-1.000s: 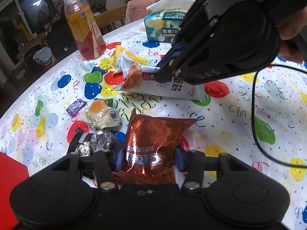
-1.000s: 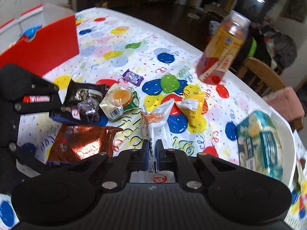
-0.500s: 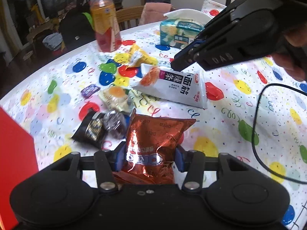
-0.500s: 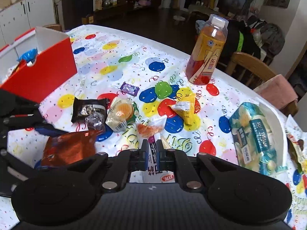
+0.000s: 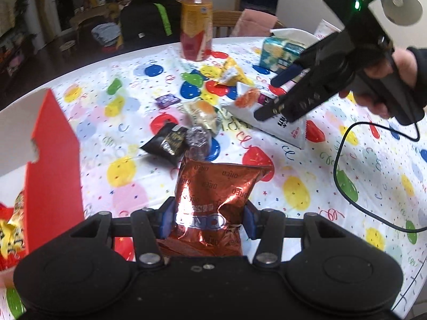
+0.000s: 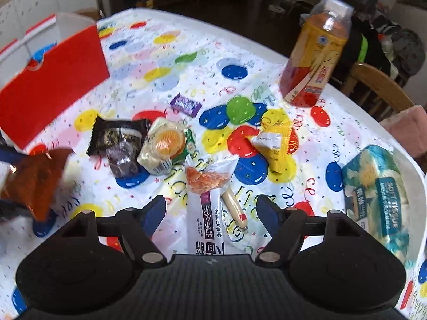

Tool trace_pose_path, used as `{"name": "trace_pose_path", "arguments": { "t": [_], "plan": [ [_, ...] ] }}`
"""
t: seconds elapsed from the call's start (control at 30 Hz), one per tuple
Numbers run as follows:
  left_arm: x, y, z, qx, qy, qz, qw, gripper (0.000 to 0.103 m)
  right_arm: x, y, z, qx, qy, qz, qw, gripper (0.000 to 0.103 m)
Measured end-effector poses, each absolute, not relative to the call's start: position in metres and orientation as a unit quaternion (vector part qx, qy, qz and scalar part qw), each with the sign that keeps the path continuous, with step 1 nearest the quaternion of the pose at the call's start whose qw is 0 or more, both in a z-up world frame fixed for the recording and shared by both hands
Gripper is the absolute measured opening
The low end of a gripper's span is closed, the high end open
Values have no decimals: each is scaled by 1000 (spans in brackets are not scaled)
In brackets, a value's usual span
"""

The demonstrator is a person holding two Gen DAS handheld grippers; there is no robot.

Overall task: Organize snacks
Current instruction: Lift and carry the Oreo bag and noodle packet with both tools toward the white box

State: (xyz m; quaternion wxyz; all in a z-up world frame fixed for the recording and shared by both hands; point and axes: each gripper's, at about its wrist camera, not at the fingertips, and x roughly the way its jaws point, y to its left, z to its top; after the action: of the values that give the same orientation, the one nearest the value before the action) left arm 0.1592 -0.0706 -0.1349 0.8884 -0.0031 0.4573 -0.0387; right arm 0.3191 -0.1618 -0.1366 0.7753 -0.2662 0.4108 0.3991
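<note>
Right, we've got the left gripper with its jaws clamped on the copper Oreo bag, low centre of the left wrist view, lifted clear of the tabletop. It's pinched only near its bottom edge, and that foil looks slick, so we judge a quick swing toward the red box at the left edge could let it slide out or flop sideways against the box wall.

Over on the right gripper, jaws are wide apart and empty, hovering above the white noodle packet at lower centre. A small sausage stick lies just beside that packet, so closing here could catch both or nudge one away.

Further out, the black wrapper, the orange-topped cake and the yellow packet crowd mid-frame. The juice bottle stands upper right; a careless sweep could tip it. We'd also watch the black cable trailing at right.
</note>
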Motion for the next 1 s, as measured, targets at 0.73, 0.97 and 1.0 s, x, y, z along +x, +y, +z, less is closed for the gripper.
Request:
{"name": "trace_pose_path", "arguments": {
  "t": [0.73,0.97,1.0],
  "plan": [
    [146,-60,-128,-20,448,-23,893,48,294,-168,-147,-243,435,350,793,24],
    [141,-51,-118,-26,439,-27,898,48,258,-171,-117,-198,437,346,806,24],
    [140,-49,-117,-28,439,-26,898,48,252,-170,-112,-190,438,346,807,24]
  ]
}}
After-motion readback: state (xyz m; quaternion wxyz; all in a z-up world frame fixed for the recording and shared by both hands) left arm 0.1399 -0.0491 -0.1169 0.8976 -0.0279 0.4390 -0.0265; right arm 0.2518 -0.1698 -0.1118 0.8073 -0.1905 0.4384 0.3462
